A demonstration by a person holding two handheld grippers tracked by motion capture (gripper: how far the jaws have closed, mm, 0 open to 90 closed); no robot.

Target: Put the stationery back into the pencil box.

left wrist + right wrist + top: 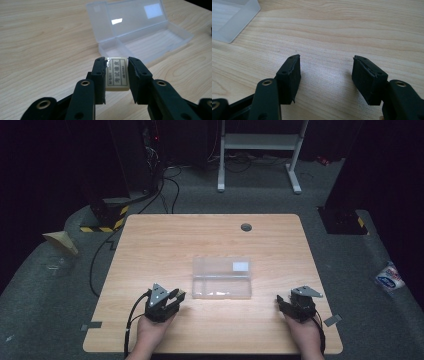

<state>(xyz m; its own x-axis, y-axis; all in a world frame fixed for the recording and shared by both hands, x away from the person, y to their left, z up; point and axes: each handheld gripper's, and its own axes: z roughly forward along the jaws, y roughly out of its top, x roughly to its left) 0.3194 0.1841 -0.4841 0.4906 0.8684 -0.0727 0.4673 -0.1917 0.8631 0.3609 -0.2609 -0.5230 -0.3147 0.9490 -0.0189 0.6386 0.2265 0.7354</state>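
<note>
The left gripper held a cream eraser clamped between its two jaws, printed label facing up, its far end level with the jaw tips. Just beyond those tips lay the clear plastic case, lid open on the wooden table. The right gripper rested with its jaws apart over bare wood, a corner of the case off past its left jaw.

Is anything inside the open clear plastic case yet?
The clear case lies open, and its tray looks bare through the plastic. The eraser is outside it, clamped in the left gripper, which hides the tray's near corner.
</note>
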